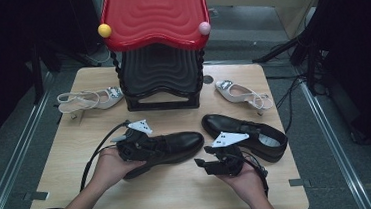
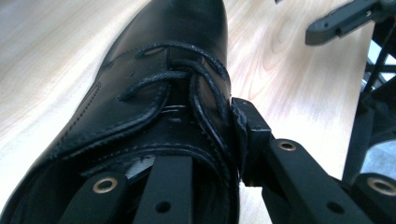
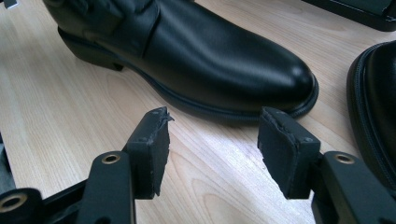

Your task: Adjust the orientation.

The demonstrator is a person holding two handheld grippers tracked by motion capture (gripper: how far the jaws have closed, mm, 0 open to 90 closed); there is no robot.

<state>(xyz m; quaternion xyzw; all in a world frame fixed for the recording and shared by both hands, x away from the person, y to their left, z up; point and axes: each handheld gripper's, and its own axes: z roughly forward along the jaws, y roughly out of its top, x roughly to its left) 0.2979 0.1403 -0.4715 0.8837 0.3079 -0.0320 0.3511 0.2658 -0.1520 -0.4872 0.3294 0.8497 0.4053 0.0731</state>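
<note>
We hold the left gripper (image 1: 135,142) at the heel end of a black lace-up shoe (image 1: 174,146) lying mid-table (image 1: 62,159), one jaw inside its opening and one outside, clamped on the side wall. Our right gripper (image 1: 204,164) hovers just beside the toe, its jaws wide apart and empty.

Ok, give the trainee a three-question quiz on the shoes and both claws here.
1. True or false: the right claw stands open with nothing between its jaws.
2. Which shoe does the left claw grip? A) white heeled sandal B) black lace-up shoe C) second black shoe
3. How many white heeled sandals lie on the table?

Key: 1 true; 2 B, one jaw inside its opening, one outside; 3 two, either side of the red and black stand.
</note>
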